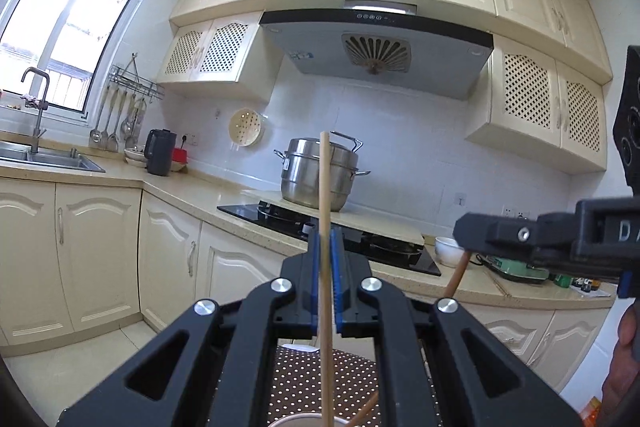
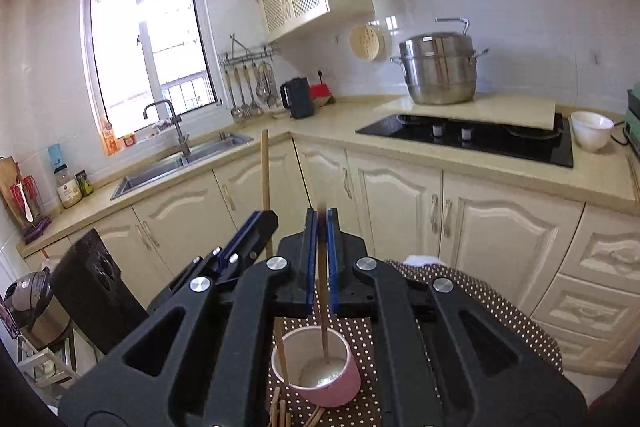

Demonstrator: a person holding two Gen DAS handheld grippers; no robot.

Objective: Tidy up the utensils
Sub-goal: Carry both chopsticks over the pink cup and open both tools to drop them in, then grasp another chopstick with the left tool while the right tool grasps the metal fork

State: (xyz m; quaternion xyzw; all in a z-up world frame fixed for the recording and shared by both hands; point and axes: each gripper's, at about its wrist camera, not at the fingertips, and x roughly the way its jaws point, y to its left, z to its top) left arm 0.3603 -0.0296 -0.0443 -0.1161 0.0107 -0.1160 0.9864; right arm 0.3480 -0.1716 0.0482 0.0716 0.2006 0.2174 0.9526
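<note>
Chopstick point(image 2: 323, 301) upright between right gripper point(image 2: 320, 227) pads, tip in cup point(image 2: 316, 371)

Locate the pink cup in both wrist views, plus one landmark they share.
Left wrist: pink cup only a rim sliver at the bottom edge, centre, below the left gripper.
Right wrist: pink cup bottom centre on the dotted cloth, chopstick ends inside it.
Shared landmark: steel steamer pot by the hob.
</note>
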